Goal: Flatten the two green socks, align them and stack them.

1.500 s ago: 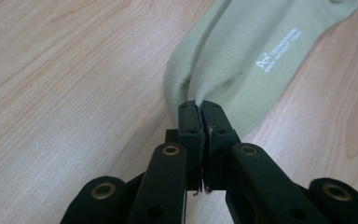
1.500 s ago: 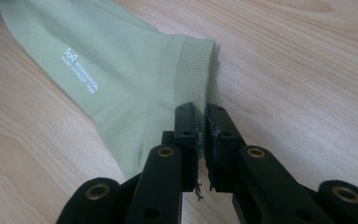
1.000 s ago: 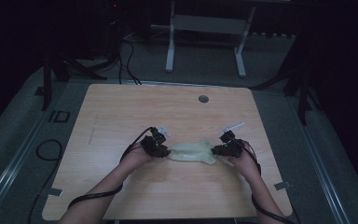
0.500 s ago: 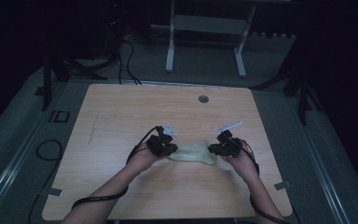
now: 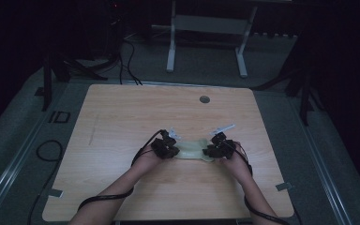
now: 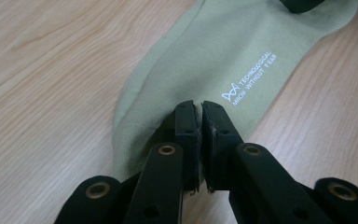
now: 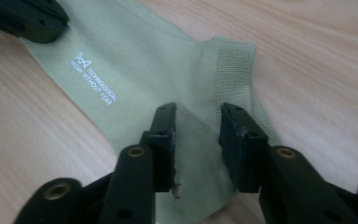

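Observation:
A pale green sock (image 5: 194, 149) with white lettering lies flat on the wooden table (image 5: 122, 117), stretched between my two grippers. My left gripper (image 5: 172, 151) is at its left end. In the left gripper view its jaws (image 6: 198, 109) are shut, pinching a raised fold of the sock (image 6: 214, 56). My right gripper (image 5: 212, 151) is at the cuff end. In the right gripper view its jaws (image 7: 198, 121) have just been opening and stand apart over the sock (image 7: 144, 56), which lies slack between them near the ribbed cuff (image 7: 233, 65).
A round cable hole (image 5: 204, 99) sits in the table's far side. Black cables (image 5: 47, 150) trail over the floor on the left. A metal stand (image 5: 206, 28) is behind the table. Each gripper's tip (image 7: 28, 18) shows in the other's view.
Both hands have moved inward toward each other along the sock. The left jaws have closed on the fabric, and the right jaws have opened off it.

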`<state>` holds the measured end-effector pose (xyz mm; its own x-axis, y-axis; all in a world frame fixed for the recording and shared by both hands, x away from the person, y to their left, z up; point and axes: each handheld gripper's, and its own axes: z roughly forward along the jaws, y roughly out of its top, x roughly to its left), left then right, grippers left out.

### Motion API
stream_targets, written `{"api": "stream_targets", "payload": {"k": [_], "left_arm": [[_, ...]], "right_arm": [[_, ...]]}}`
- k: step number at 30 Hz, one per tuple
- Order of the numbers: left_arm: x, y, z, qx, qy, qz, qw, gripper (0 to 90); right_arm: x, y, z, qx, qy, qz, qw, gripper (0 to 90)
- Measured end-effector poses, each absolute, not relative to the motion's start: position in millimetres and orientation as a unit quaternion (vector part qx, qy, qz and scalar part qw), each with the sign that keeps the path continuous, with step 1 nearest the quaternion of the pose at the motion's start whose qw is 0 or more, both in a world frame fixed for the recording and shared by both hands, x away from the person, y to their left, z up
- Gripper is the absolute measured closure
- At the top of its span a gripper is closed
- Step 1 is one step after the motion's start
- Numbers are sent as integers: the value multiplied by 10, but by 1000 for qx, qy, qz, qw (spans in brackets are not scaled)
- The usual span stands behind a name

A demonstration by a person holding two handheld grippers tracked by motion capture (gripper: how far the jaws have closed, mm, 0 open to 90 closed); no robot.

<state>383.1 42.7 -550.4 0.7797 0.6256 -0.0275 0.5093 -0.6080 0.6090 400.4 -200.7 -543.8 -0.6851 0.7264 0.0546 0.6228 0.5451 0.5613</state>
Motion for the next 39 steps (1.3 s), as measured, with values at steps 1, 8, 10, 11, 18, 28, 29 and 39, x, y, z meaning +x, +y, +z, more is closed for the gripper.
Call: {"api": "stream_targets", "payload": {"k": [1,8,10,11,18,28,29,39], "left_arm": [[3832,475,-5506,890,323,96,308,849],[3883,645,-5513,883,340,99,310,849],[3914,714,-5523,879,346,98,314,849],[3914,714,-5523,879,346,98,314,849],[3900,703,-5516,878,349,99,314,847],[3802,699,-5276,865,320,98,373,561],[3791,697,-5251,861,322,102,379,441],[3761,685,-5321,847,341,110,393,66]], "right_arm": [[4026,-1945,-5437,383,876,277,97,651],[4101,-1781,-5443,375,879,278,100,650],[4116,-1733,-5459,370,878,282,113,648],[4116,-1733,-5459,370,878,282,113,648],[4113,-1739,-5465,379,873,288,111,619],[4084,-1796,-5311,376,860,332,95,392],[4069,-1816,-5252,376,853,350,93,352],[4000,-1770,-5182,340,853,379,116,133]]}}
